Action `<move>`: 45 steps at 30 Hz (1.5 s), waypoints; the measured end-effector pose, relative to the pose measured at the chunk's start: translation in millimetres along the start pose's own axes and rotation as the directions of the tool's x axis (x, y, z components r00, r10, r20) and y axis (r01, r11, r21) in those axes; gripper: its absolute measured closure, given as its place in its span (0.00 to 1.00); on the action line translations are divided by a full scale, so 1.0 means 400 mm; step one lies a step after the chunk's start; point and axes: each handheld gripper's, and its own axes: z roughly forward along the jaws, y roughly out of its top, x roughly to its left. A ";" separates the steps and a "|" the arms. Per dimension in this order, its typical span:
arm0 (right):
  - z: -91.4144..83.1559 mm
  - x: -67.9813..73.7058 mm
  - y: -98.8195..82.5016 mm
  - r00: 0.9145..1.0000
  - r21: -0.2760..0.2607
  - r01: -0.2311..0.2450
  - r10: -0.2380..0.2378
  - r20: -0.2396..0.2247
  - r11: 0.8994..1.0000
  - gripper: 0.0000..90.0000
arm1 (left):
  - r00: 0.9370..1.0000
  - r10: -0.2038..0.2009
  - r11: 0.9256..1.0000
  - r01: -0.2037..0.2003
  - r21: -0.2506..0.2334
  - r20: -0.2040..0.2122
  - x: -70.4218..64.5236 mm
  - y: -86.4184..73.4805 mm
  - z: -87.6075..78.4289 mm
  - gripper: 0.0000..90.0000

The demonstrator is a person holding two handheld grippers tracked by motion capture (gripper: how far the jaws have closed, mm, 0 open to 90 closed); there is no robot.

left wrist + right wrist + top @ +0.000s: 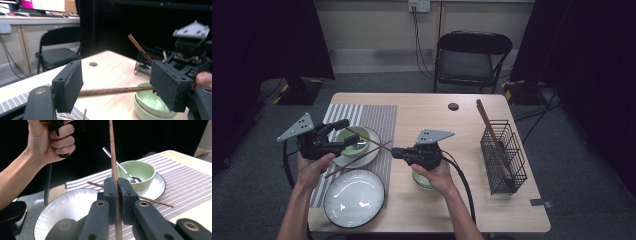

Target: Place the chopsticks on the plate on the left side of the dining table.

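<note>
My right gripper (pixel 396 151) (pixel 117 192) is shut on a brown chopstick (pixel 369 140) (pixel 113 157) and holds it out to the left above the table. The far part of the stick (pixel 115 90) lies between the wide-apart jaws of my left gripper (pixel 346 132) (pixel 116 85), whose pads (pixel 71 82) do not press on it. A second chopstick (pixel 357 160) (pixel 155 201) rests across the white saucer (pixel 372 152) (pixel 157 187). On that saucer stands a green bowl (pixel 354 140) (pixel 136 171) with a metal spoon (pixel 117 162) in it.
A large white plate (pixel 354 197) (pixel 67 205) sits at the near edge of the striped placemat (pixel 372 117). Stacked green bowls (pixel 422 181) (pixel 150 105) lie under my right hand. A black wire basket (pixel 504 155) with chopsticks (pixel 489 127) stands right. A folding chair (pixel 472 55) is behind the table.
</note>
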 end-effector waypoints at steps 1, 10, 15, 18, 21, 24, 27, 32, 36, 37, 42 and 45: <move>0.002 0.003 0.001 1.000 0.006 -0.002 0.002 -0.002 1.000 0.96 | 1.000 -0.001 1.000 0.001 0.010 0.010 -0.001 -0.003 0.006 0.29; -0.013 -0.001 0.002 1.000 0.005 -0.007 0.007 -0.006 1.000 0.96 | 0.999 0.004 0.998 -0.007 0.065 0.041 0.011 -0.026 0.024 0.29; -0.024 -0.003 0.006 1.000 0.010 -0.003 0.003 0.003 1.000 0.96 | 0.999 0.013 0.996 -0.017 0.092 0.050 0.013 -0.038 0.035 0.28; -0.033 -0.004 0.008 1.000 0.002 -0.003 0.003 0.010 1.000 0.96 | 0.999 0.015 0.994 -0.021 0.107 0.052 0.014 -0.050 0.044 0.30; -0.037 -0.005 0.012 1.000 0.009 -0.004 0.004 0.018 1.000 0.96 | 0.998 0.038 0.991 -0.044 0.129 0.047 0.012 -0.059 0.054 0.31; -0.039 -0.005 0.015 1.000 0.021 -0.009 0.008 0.026 1.000 0.96 | 0.997 0.078 0.983 -0.081 0.163 0.024 0.009 -0.066 0.062 0.34; -0.038 -0.004 0.011 1.000 0.029 -0.023 0.023 0.019 0.999 0.96 | 0.996 0.088 0.978 -0.093 0.185 0.034 0.011 -0.075 0.069 0.34; -0.039 -0.003 0.009 0.999 0.042 -0.027 0.026 0.025 0.999 0.96 | 0.994 0.102 0.970 -0.109 0.217 0.044 0.012 -0.086 0.077 0.36; -0.047 -0.004 0.020 0.999 0.042 -0.024 0.022 0.028 0.999 0.96 | 0.991 0.125 0.961 -0.134 0.243 0.052 0.009 -0.092 0.082 0.41; -0.049 -0.003 0.021 0.999 0.042 -0.025 0.023 0.028 0.999 0.96 | 0.991 0.125 0.961 -0.134 0.243 0.052 0.009 -0.092 0.082 0.43; -0.053 0.001 0.021 0.999 0.051 -0.030 0.028 0.034 0.998 0.96 | 0.988 0.139 0.947 -0.151 0.283 0.063 0.009 -0.102 0.088 0.48; -0.058 0.000 0.031 0.999 0.054 -0.031 0.030 0.035 0.998 0.96 | 0.988 0.142 0.945 -0.155 0.289 0.067 0.006 -0.105 0.093 0.50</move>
